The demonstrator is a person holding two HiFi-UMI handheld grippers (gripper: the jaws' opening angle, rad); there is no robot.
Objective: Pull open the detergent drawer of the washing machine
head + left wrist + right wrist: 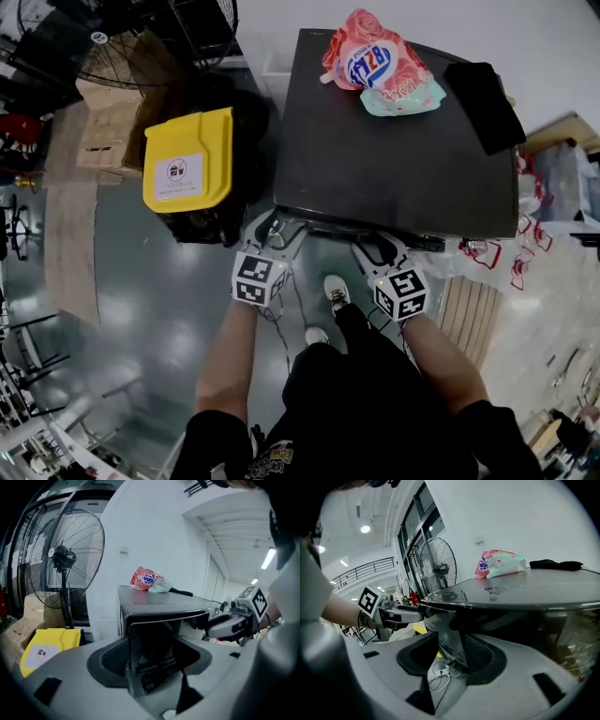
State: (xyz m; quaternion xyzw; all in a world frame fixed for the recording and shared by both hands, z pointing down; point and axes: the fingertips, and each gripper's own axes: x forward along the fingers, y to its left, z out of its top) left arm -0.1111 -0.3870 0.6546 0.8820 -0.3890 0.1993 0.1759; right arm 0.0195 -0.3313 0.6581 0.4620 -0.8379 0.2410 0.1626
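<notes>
While a glossy grey floor (141, 309) fills the left and near area, the washing machine (394, 159) stands centre. A fan (141, 37) stands far left, with a yellow-lidded bin (187, 159) just left of the machine. A detergent pouch (380, 61) and black cloth (483, 103) lie on its far top. Left gripper (274, 228) and right gripper (382, 246) straddle its near edge, jaws wide. The detergent drawer (154, 637) sits between the left jaws.

Washing machine (375, 150) front lies hidden under its top (head view).
</notes>
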